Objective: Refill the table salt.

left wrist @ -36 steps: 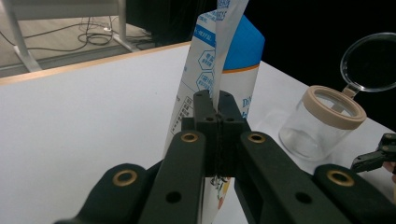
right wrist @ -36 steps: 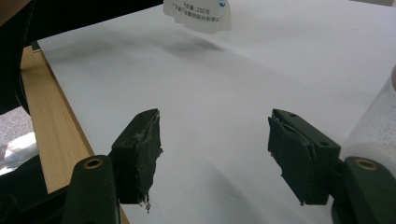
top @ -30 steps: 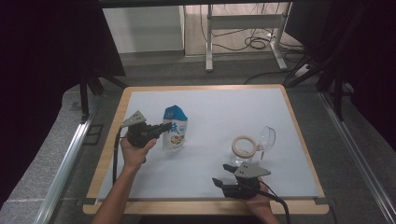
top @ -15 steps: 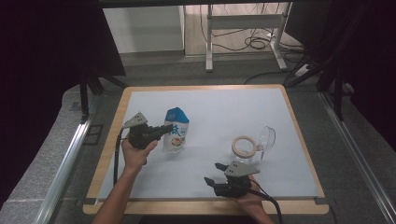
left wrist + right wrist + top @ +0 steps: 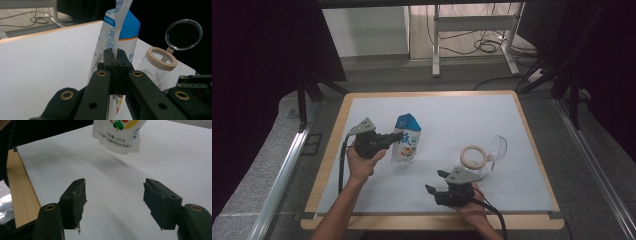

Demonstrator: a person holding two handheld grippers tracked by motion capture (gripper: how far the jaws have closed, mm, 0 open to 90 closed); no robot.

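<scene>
- Left gripper [image 5: 396,137] pinches the blue-and-white pouch [image 5: 407,144] by its side seam, upright at the mat's left middle.
- Right gripper [image 5: 434,182] hangs spread, empty, just beside the clear jar [image 5: 476,161].

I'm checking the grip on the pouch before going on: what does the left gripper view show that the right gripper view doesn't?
The left gripper view alone: the left gripper shut on the pouch's side seam, and the clear jar with its lid hinged open. The right gripper view alone: the right gripper, jaws open, nothing between them. Both: the pouch and the white table mat.
</scene>
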